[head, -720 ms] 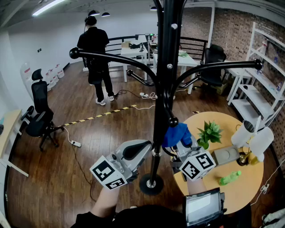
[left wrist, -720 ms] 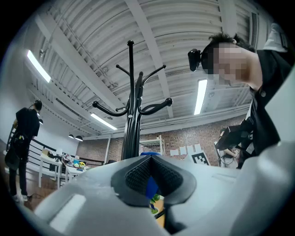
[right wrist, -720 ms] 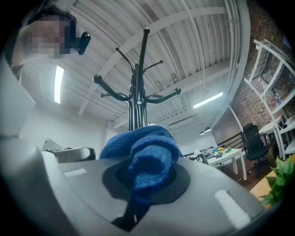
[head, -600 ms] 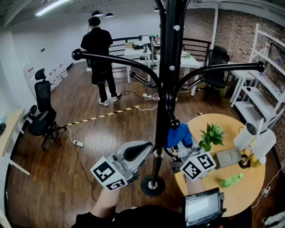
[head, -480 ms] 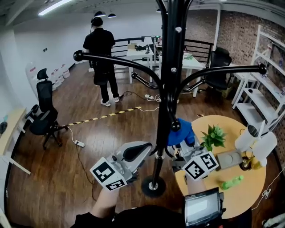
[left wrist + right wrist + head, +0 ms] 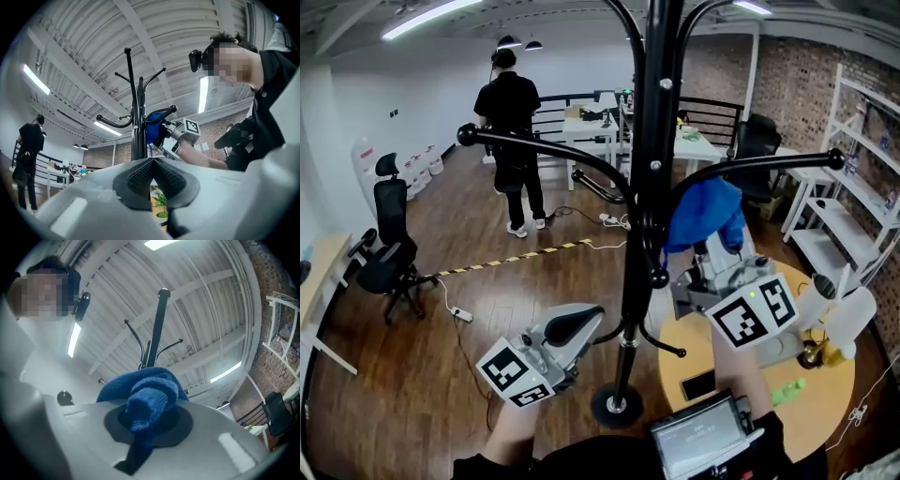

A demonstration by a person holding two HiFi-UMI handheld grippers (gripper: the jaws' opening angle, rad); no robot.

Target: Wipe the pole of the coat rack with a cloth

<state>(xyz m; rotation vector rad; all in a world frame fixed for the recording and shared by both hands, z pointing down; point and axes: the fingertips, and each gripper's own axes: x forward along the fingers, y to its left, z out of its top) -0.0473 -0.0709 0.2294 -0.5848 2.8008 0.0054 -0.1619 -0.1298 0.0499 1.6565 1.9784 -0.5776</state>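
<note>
Pole (image 6: 637,234): black, upright, long axis vertical, foot on the floor.
Cloth (image 6: 705,216): blue, bunched beside the pole's right, near the hooks.
Right gripper (image 6: 703,248): pinching the cloth.
Left gripper (image 6: 598,324): jaws pressed together, low beside the pole.

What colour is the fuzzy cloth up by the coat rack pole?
Blue. The cloth is bright blue all over, and it shows best in the right gripper view.

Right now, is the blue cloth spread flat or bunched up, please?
Bunched up: the blue terry cloth bulges in folds from the right gripper.
</note>
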